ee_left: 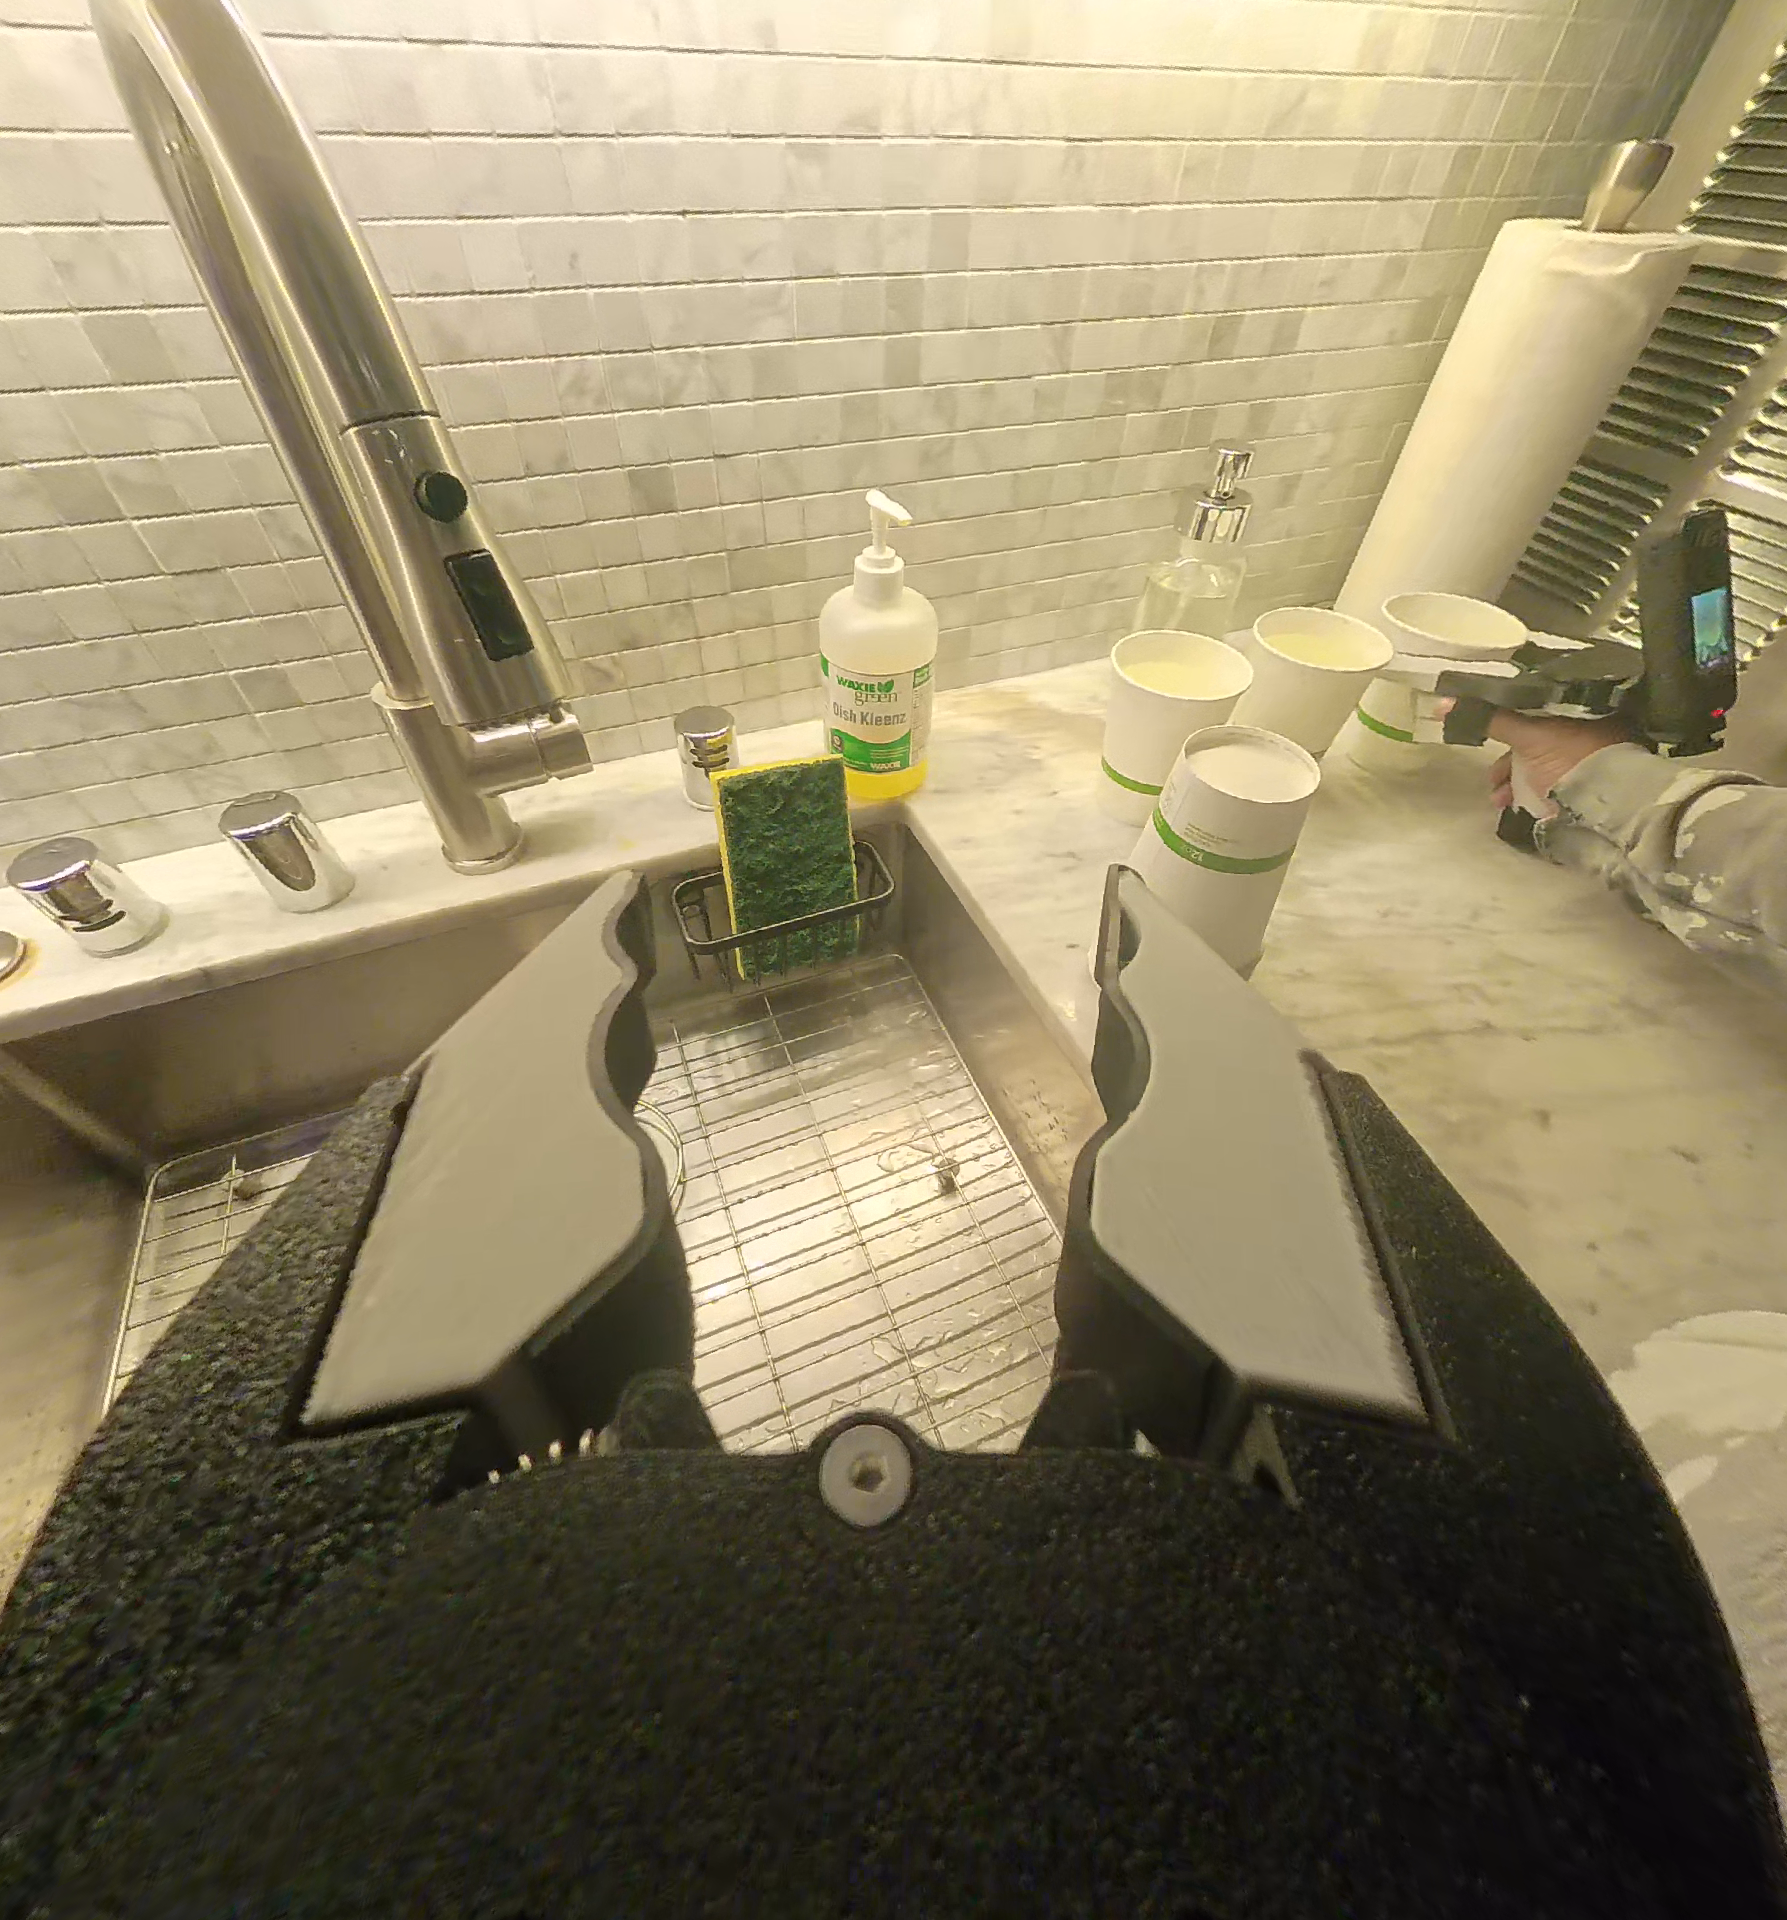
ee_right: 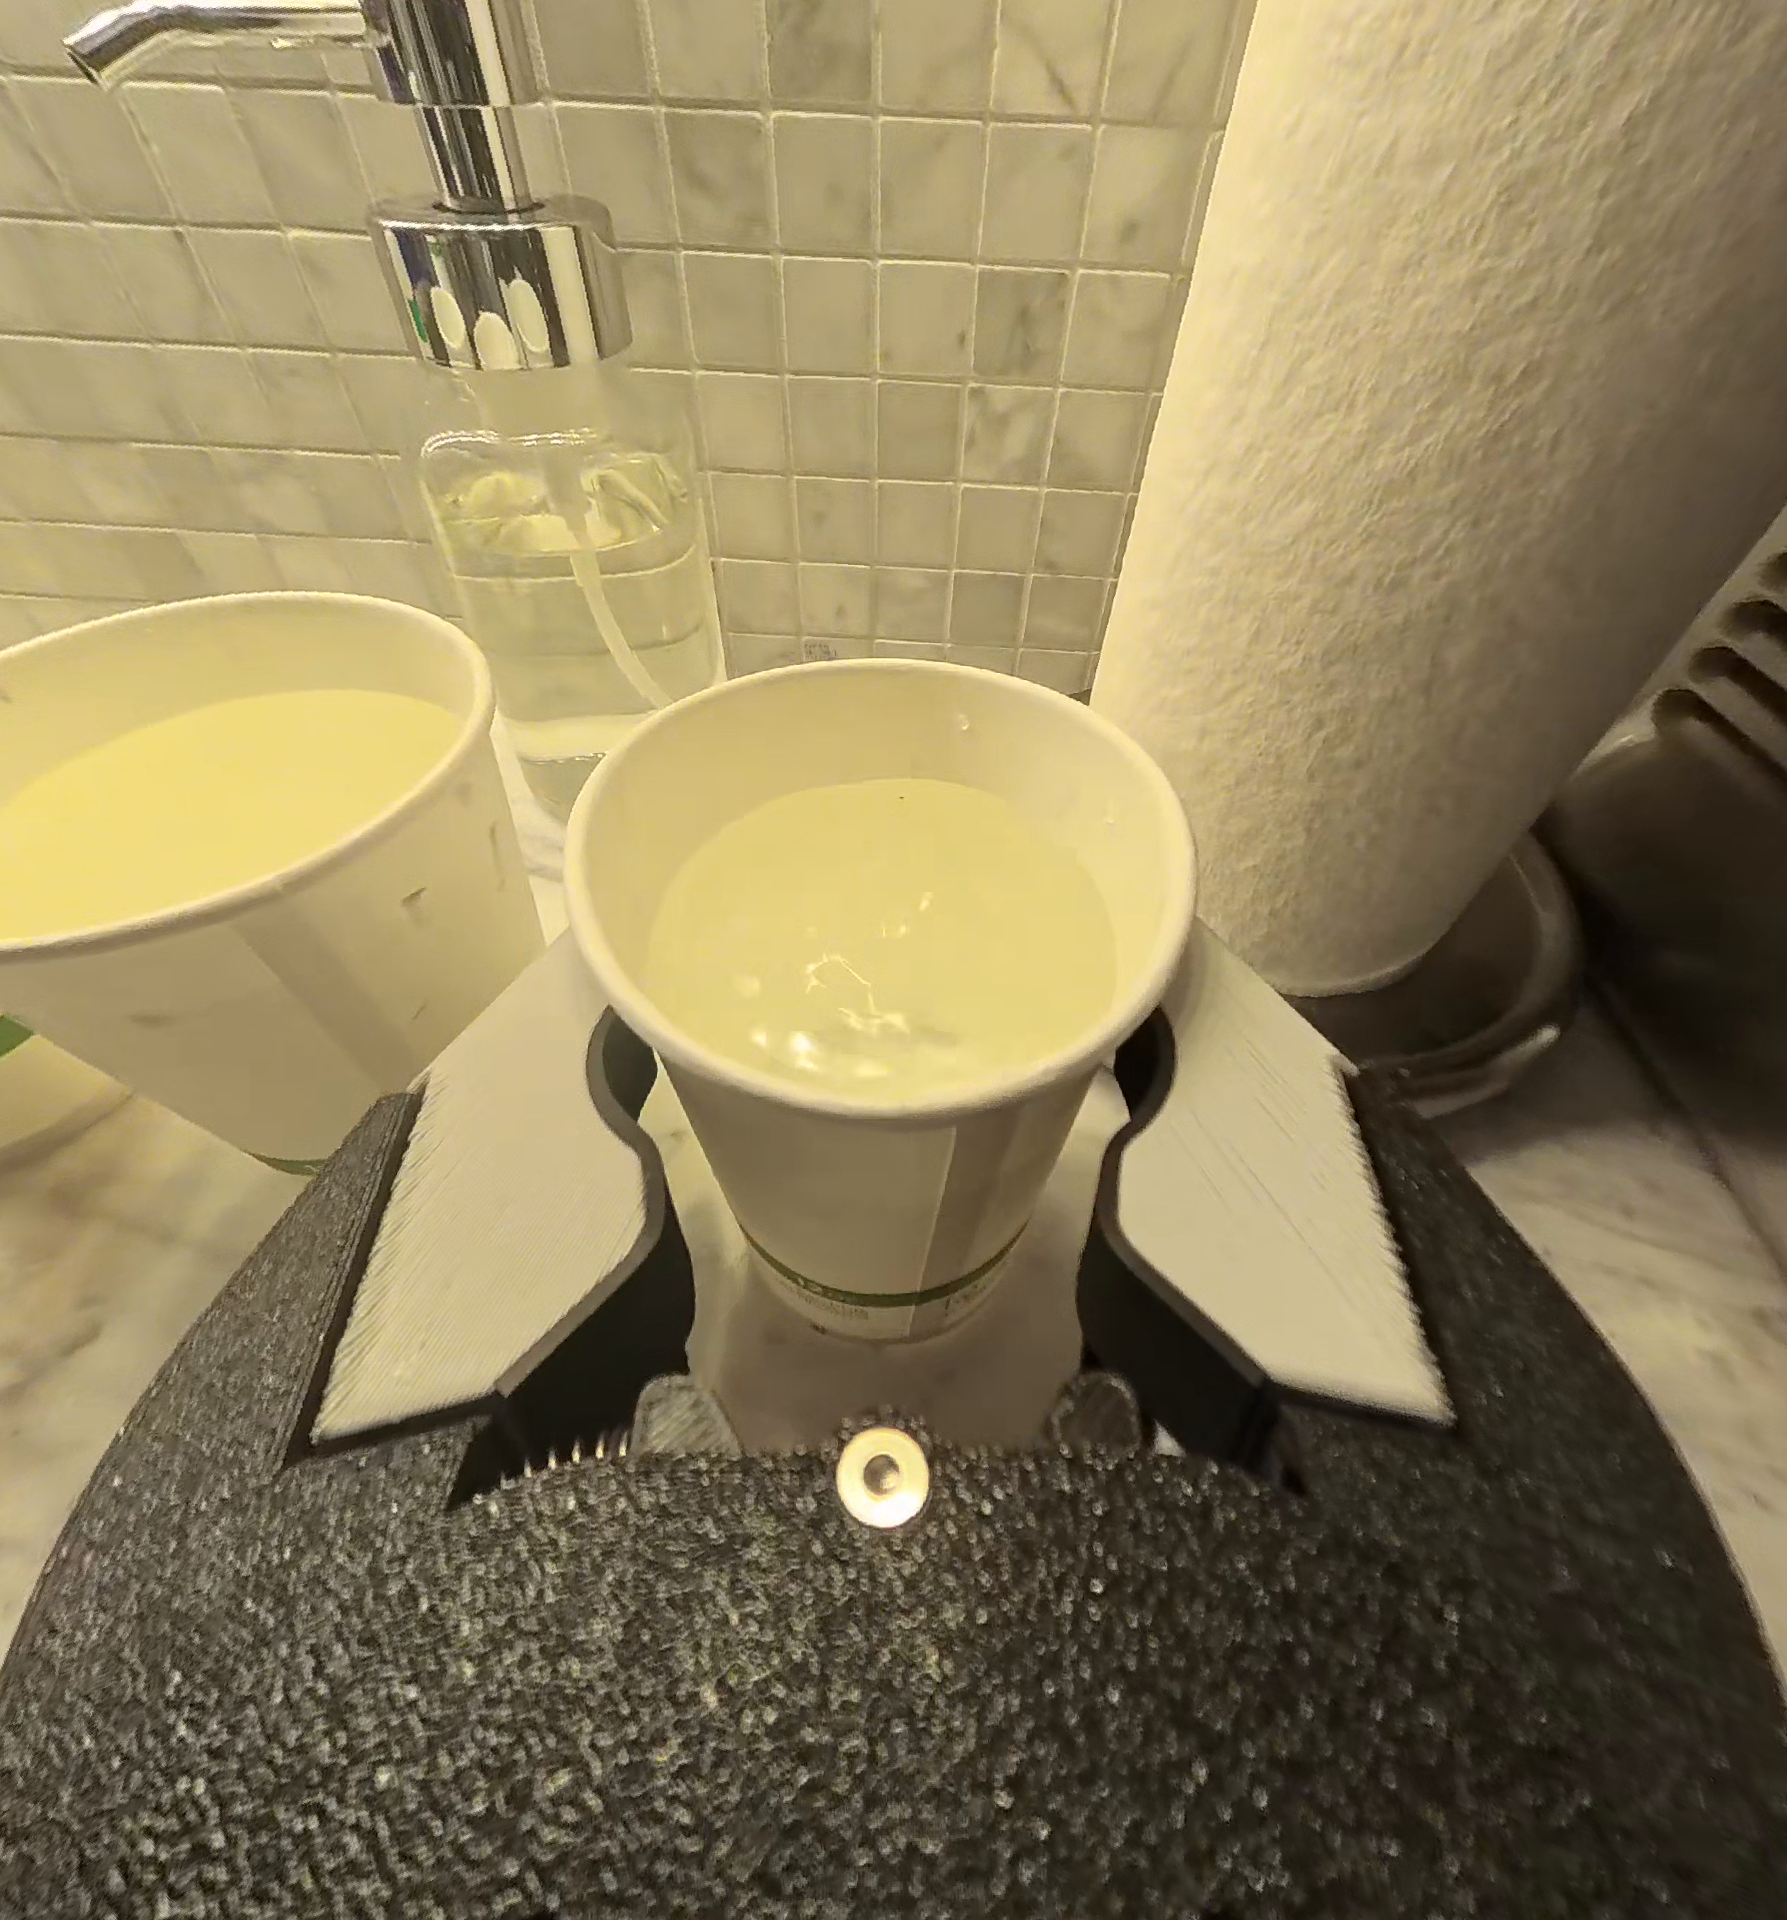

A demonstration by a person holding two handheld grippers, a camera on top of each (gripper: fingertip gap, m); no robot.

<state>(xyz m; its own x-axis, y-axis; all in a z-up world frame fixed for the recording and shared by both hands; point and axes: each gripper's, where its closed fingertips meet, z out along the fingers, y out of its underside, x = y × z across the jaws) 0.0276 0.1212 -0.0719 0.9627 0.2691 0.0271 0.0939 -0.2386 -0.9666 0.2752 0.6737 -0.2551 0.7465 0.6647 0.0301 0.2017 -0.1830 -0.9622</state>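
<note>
Four paper cups (ee_left: 1237,717) on worktop (ee_left: 1491,1039), three filled, one upturned. My right gripper (ee_right: 884,1023) fingers clamp filled cup (ee_right: 878,935) at 12 o'clock; my left gripper (ee_left: 868,935) spread, empty, over sink (ee_left: 847,1143).

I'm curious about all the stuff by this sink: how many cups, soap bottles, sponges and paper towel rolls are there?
Cups: 4 (one between the right tongs)
Soap bottles: 2
Sponges: 1
Paper towel rolls: 1
Total: 8
</note>
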